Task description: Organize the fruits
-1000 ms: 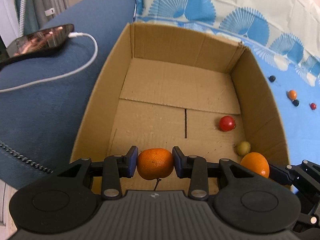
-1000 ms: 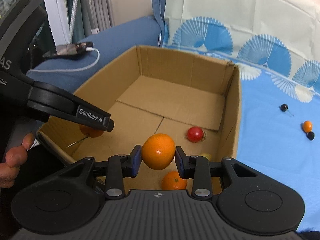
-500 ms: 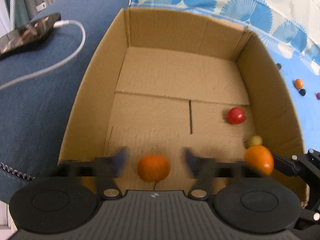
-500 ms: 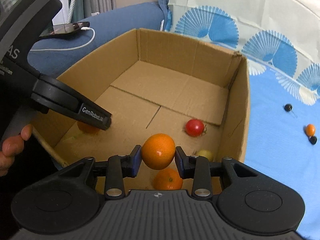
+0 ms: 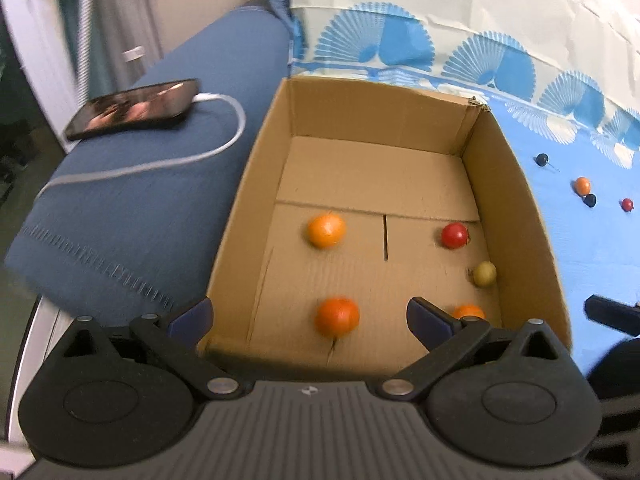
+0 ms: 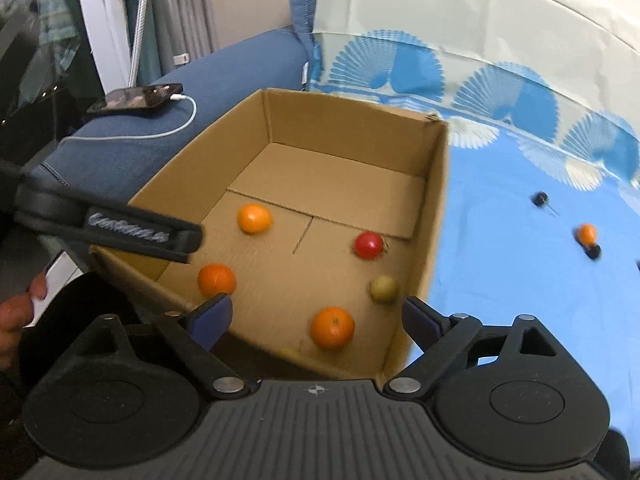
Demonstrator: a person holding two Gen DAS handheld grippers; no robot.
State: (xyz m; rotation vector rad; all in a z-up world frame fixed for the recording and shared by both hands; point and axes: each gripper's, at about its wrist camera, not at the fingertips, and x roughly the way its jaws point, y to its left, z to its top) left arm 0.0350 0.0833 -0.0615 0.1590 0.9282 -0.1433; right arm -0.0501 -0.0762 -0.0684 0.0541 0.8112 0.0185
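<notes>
An open cardboard box [image 5: 256, 184] [image 6: 434, 216] holds three oranges, a red tomato [image 5: 455, 235] [image 6: 368, 244] and a small green fruit [image 5: 485, 274] [image 6: 384, 288]. One orange [image 5: 326, 231] [image 6: 254, 218] lies mid-floor, one [image 5: 337, 315] [image 6: 216, 279] near the front left, one [image 5: 468, 312] [image 6: 333, 327] near the front right. My left gripper [image 5: 310, 316] is open and empty above the box's front edge. My right gripper [image 6: 316, 316] is open and empty above the front right corner. The left gripper's finger [image 6: 132, 232] shows in the right wrist view.
Small loose fruits lie on the blue cloth [image 5: 592, 264] [image 6: 520, 280] right of the box: a dark berry [image 5: 542, 159] [image 6: 540, 199], a small orange one [image 5: 582, 185] [image 6: 587, 234], another dark one [image 5: 589, 200] and a red one [image 5: 627, 204]. A phone [image 5: 134, 108] [image 6: 136, 98] with a white cable lies on the blue sofa arm to the left.
Both grippers opened and let go of their oranges, which now lie on the box floor. Both grippers pulled up and back from the box.
</notes>
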